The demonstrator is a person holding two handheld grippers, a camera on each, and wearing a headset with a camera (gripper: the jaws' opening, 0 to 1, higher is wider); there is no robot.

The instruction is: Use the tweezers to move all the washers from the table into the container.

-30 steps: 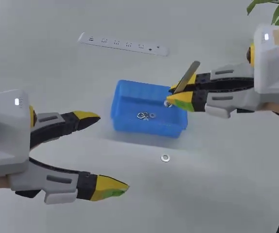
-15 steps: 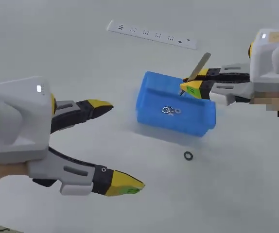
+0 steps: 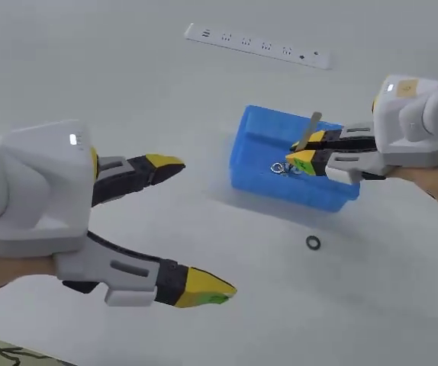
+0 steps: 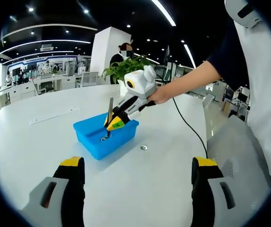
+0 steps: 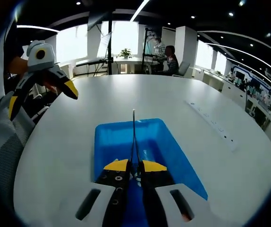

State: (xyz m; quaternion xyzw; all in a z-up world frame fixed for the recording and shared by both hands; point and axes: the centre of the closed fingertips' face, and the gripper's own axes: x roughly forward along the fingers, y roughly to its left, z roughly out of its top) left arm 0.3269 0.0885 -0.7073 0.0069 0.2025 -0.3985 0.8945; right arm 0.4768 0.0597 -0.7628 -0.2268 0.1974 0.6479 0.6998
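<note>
A blue container (image 3: 253,164) stands mid-table with a few washers (image 3: 279,168) lying in it. My right gripper (image 3: 301,157) is shut on the tweezers (image 3: 307,131) and hovers over the container, the tweezers' tip down among those washers. In the right gripper view the tweezers (image 5: 133,135) run forward from the closed jaws over the container (image 5: 112,142). One washer (image 3: 314,242) lies on the table in front of the container, and shows as a small washer (image 4: 144,147) in the left gripper view. My left gripper (image 3: 192,225) is open and holds nothing, off to the container's left.
A white power strip (image 3: 257,44) lies at the far side of the table. A cable (image 4: 185,120) trails from the right hand across the tabletop. A potted plant (image 4: 126,68) stands behind the container in the left gripper view. People sit at a distant table (image 5: 161,52).
The right gripper has come down and brought the tweezers' tip into the container, close to the washers there. The head camera has shifted. The left gripper stays open.
</note>
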